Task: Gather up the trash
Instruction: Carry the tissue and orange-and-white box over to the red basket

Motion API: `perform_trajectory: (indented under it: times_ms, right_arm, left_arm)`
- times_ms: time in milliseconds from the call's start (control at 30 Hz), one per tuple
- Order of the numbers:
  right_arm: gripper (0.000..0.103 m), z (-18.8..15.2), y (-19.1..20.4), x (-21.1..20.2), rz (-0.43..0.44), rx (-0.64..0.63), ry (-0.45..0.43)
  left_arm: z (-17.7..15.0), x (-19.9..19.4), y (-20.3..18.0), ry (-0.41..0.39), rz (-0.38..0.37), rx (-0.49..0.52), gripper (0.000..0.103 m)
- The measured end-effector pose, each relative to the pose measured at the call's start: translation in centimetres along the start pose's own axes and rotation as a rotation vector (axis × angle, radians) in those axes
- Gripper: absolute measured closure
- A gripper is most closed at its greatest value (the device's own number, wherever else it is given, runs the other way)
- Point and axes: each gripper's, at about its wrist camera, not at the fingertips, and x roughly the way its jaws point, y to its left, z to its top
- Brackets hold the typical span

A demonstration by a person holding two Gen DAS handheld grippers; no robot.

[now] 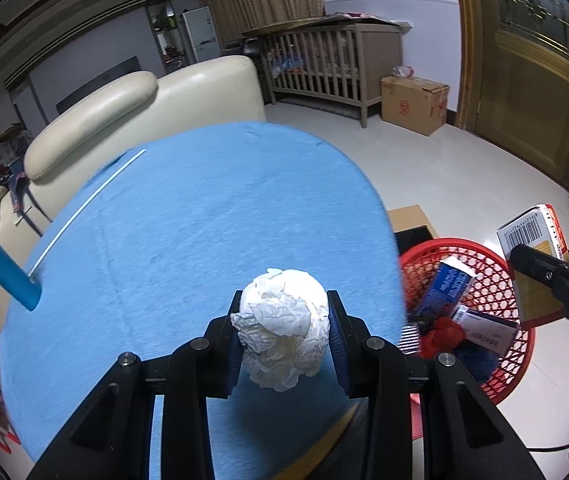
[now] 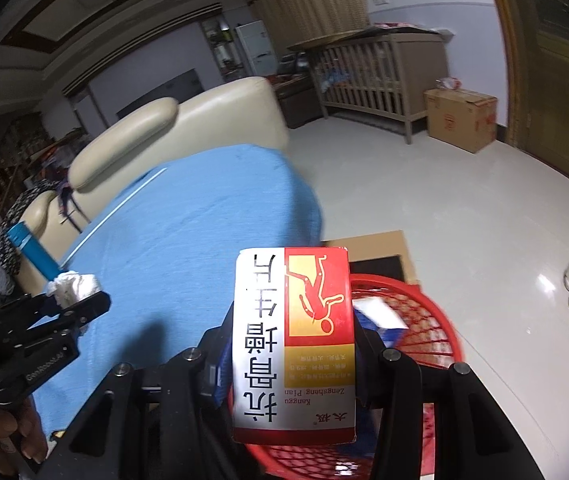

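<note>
Currently left gripper (image 1: 284, 332) jaws clamped on paper wad (image 1: 284, 328), still over counter (image 1: 204, 208), not basket (image 1: 496, 272); early release = miss. Right gripper (image 2: 292, 344) clamps box (image 2: 294, 344) above the basket, w/ box tall & could tip over the rim.

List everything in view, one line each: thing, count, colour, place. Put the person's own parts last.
paper ball: 1, white, between the left gripper's fingers, over the table
medicine box: 1, red, white and yellow, held in the right gripper over the basket
basket: 1, red mesh, on the floor beside the table, holding boxes
table: 1, blue cloth cover
lighter: 1, blue, at the table's left edge
stick: 1, thin, white, lying on the table
sofa: 1, cream, behind the table
crib: 1, wooden, by the far wall
cardboard box: 1, brown, on the floor beside the crib
left gripper: 1, black, shut on the paper ball
right gripper: 1, black, shut on the medicine box
</note>
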Motion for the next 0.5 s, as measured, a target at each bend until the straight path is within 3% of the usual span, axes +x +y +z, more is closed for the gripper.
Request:
perform_trajectory:
  times_ms: [500]
  right_arm:
    - [0.054, -2.1, -6.7, 1.7, -0.082, 0.083, 0.085]
  left_arm:
    - [1.1, 1.3, -7.5, 0.036, -0.121, 0.115, 0.064]
